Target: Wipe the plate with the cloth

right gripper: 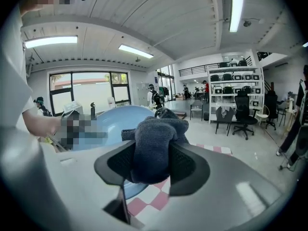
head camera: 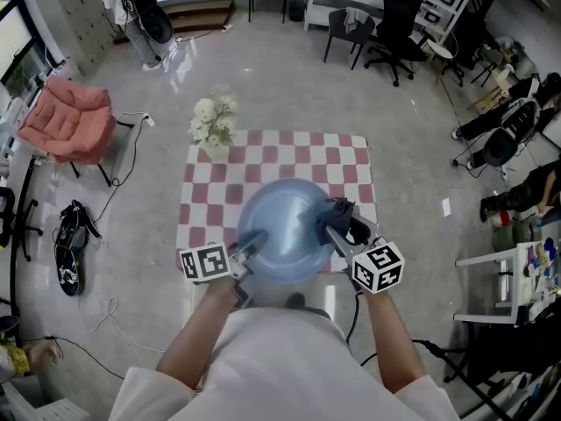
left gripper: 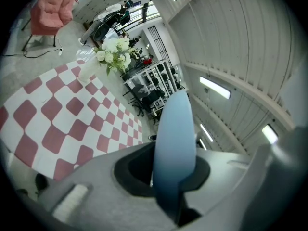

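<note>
Clamping the round pale-blue plate [head camera: 280,222] by its near-left rim, the left gripper [head camera: 250,246] has its jaws closed on the edge. It seems tilted up off the red-and-white checked tablecloth [head camera: 342,160], likely to steady it and expose its face. Right gripper [head camera: 337,228] pinches the bunched dark-grey knit cloth [right gripper: 154,143] at the plate's right side. Contact unclear. Wipe looks in progress.

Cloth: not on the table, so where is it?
Head view, right of centre: the cloth is clamped in the right gripper, at the blue plate's right rim.
</note>
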Action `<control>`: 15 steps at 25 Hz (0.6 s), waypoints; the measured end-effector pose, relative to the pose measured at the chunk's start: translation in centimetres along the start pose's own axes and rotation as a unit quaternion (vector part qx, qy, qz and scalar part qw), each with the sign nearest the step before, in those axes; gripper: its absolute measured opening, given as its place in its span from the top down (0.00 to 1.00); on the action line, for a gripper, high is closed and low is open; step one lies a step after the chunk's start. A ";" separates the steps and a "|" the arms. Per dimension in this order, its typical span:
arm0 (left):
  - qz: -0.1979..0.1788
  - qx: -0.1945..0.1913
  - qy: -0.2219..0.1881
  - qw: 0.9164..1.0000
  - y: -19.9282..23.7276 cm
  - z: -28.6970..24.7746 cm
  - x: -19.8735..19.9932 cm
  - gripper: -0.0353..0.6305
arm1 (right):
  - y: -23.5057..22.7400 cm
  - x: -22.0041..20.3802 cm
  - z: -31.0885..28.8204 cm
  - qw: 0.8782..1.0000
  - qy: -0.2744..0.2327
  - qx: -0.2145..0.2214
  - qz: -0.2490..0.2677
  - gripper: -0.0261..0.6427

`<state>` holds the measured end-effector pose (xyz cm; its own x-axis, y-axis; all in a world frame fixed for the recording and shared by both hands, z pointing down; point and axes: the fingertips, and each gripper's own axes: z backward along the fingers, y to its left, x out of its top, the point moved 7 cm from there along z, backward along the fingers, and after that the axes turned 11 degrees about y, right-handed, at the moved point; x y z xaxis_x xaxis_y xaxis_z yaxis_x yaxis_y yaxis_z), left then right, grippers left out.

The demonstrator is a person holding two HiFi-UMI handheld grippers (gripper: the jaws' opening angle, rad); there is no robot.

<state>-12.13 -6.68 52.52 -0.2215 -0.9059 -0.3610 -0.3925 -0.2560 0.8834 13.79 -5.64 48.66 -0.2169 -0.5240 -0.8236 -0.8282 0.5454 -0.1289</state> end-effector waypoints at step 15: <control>0.022 0.021 -0.076 0.997 0.4 0.9 0.7 0.87 | 1.9 -1.7 -1.2 0.999 0.033 0.014 0.017 0.66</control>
<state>-13.27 -7.14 52.33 -0.3699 -0.8537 -0.3666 -0.4165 -0.2004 0.8868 11.91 -4.51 50.47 -0.2780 -0.5463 -0.7901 -0.8053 0.5809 -0.1183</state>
